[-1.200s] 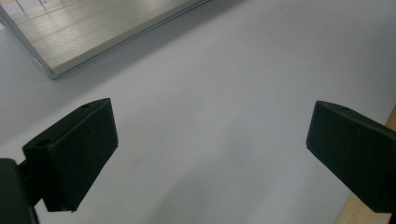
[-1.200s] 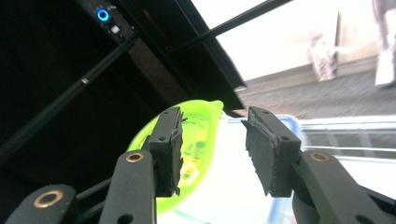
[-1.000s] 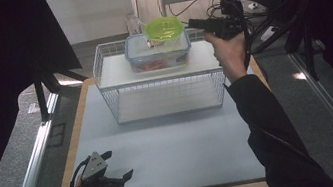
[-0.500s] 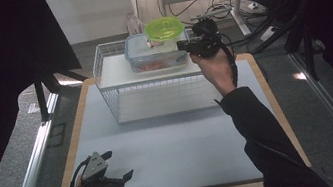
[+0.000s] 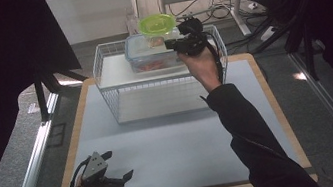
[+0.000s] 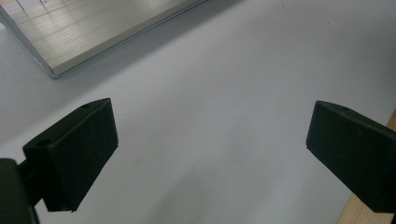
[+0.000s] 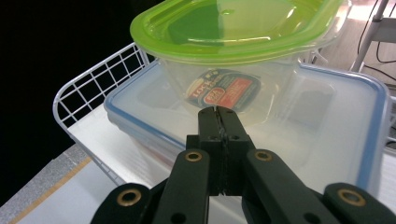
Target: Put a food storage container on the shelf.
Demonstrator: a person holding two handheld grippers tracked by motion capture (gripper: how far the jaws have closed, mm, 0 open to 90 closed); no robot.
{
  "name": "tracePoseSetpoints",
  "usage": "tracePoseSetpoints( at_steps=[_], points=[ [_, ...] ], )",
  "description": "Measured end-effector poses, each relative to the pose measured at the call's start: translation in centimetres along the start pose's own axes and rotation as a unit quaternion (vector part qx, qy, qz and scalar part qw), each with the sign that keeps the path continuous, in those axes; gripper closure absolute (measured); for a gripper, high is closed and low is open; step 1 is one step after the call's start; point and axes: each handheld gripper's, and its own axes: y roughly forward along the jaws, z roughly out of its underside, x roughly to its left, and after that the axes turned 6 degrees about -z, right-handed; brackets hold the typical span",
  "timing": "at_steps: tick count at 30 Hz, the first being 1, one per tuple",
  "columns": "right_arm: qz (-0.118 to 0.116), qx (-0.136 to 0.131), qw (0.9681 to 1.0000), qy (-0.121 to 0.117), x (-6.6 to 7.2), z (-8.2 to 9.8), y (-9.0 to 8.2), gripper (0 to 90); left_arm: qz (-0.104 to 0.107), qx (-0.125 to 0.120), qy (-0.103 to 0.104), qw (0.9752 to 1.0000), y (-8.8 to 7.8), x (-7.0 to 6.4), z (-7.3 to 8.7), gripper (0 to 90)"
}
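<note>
Right gripper (image 7: pixel 219 112) has its jaws pressed flat together with nothing between them; they have just been closing. Its tips sit just in front of the clear bowl (image 7: pixel 233 79), level with the printed label on the bowl's wall; contact cannot be confirmed. In the high view the right gripper (image 5: pixel 170 46) is held at the right end of the rack (image 5: pixel 114 61), beside the bowl (image 5: pixel 157 25).

The bowl carries a green lid (image 7: pixel 233 23) and stands on the blue-rimmed box (image 7: pixel 336 130). The box (image 5: pixel 148 56) rests on the rack's upper shelf, at the far side of the table (image 5: pixel 172 143).

Left gripper (image 5: pixel 116 175) rests near the table's front left corner, well apart from the rack. Its jaws stand wide apart over bare table surface (image 6: pixel 210 93), holding nothing.
</note>
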Motion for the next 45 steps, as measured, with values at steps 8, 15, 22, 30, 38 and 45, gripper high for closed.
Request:
tracePoseSetpoints(
  at_steps=[8,15,22,30,38,45],
  points=[
    [-0.005,0.001,0.9998,-0.018,0.2,0.6,-0.3,73.2,0.0,0.0,0.001,1.0,0.0,0.0,0.0,2.0],
    [-0.013,-0.01,0.9994,-0.031,0.1,1.8,-1.9,48.3,0.0,0.001,0.001,1.0,0.0,0.0,0.0,2.0],
    [-0.01,-0.014,0.9987,-0.047,0.3,3.6,-3.6,34.7,0.0,0.001,0.002,1.0,0.1,-0.1,0.0,2.0],
    [-0.014,-0.009,0.9973,-0.072,1.6,5.4,-5.0,24.8,-0.001,0.002,0.003,1.0,0.1,-0.1,0.0,2.0],
    [-0.017,0.0,0.9954,-0.095,2.9,7.4,-6.0,18.4,0.0,0.004,0.007,1.0,0.1,-0.1,0.0,2.0],
    [-0.023,0.01,0.9948,-0.099,3.4,9.2,-6.8,15.3,0.0,0.004,0.005,1.0,0.1,-0.2,0.0,2.0]
  ],
)
